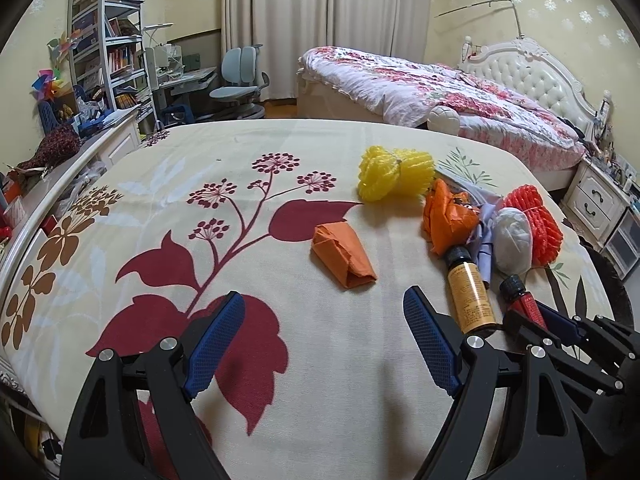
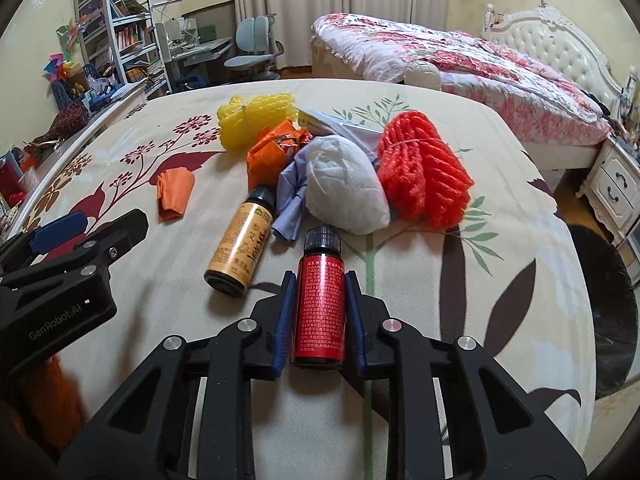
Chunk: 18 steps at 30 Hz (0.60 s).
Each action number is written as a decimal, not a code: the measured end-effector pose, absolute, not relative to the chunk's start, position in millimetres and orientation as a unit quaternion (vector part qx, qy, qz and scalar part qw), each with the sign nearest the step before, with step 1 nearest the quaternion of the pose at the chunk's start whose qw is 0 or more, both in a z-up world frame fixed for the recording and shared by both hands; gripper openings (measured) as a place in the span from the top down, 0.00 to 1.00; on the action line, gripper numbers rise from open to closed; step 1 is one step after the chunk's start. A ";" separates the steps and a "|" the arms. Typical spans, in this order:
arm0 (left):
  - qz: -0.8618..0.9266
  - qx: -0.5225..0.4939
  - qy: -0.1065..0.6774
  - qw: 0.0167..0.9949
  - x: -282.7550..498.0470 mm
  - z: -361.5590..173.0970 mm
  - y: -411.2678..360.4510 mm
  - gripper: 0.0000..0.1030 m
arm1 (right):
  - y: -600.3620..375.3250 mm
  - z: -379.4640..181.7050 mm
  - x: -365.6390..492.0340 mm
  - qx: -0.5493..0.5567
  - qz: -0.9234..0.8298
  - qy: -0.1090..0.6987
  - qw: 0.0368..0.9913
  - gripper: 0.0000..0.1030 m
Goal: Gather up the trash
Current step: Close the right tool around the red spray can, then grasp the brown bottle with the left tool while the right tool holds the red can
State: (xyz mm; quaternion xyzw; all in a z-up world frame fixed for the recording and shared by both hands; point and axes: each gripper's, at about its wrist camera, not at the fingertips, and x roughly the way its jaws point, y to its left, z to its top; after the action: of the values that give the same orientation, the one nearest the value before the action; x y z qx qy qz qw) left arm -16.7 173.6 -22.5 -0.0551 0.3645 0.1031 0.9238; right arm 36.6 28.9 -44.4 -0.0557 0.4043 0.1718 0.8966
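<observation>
My right gripper [image 2: 320, 312] is clamped on the red bottle [image 2: 320, 308], blue pads pressing both sides of it, cap pointing away from me, bottle lying on the sheet. My left gripper [image 1: 324, 336] is spread wide with nothing between the pads, hovering over bare fabric just left of the right one. Surface is a cream bedsheet [image 1: 340, 380] with dark red leaf and flower print on the left and green and brown leaves on the right. Just beyond the red bottle, to its left, the gold bottle [image 2: 238, 248] lies on its side, black cap away from me. Its cap end sits beside a crumpled lilac wrapper [image 2: 290, 196] and a white wad [image 2: 344, 186]. An orange-red foam net [image 2: 424, 168] sits right of the wad, touching it. A crumpled orange wrapper [image 2: 272, 150] sits behind the gold bottle, and a folded orange paper [image 1: 344, 256] lies apart on the left, straight ahead of my left gripper. The yellow foam net [image 1: 394, 172] is furthest back in the pile. A dark round bin [image 2: 604, 308] shows at the right edge of the bed, partly cut off. Past the sheet: a second bed with a floral quilt [image 1: 440, 92] and white tufted headboard [image 1: 532, 76], white nightstand [image 1: 596, 204] on the right, cream curtains [image 1: 320, 20] on the back wall, a grey-blue desk chair [image 1: 240, 80] and a cluttered white bookshelf [image 1: 108, 40] on the left.
</observation>
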 end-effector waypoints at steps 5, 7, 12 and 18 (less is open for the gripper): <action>0.087 -0.052 0.363 0.926 -17.2 -19.4 157.2 0.21 | 9.6 -45.3 31.7 -0.057 0.152 0.401 0.901 0.77; 0.078 -0.050 0.363 0.927 -16.4 -18.9 148.6 0.21 | -1.1 -45.8 31.8 -0.055 0.140 0.401 0.904 0.77; 0.056 -0.043 0.365 0.928 -10.7 -19.1 127.4 0.21 | -33.6 -47.6 39.0 -0.039 0.105 0.402 0.909 0.77; 0.047 -0.033 0.374 0.926 1.4 -23.5 111.3 0.21 | -64.1 -49.1 48.6 -0.020 0.084 0.403 0.911 0.77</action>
State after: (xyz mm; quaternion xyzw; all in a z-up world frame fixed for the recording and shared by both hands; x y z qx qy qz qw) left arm 1.4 111.3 -23.5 -0.0327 0.3740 0.0467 0.9257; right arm 48.6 -64.1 -49.1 -0.0196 0.4035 0.0842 0.9109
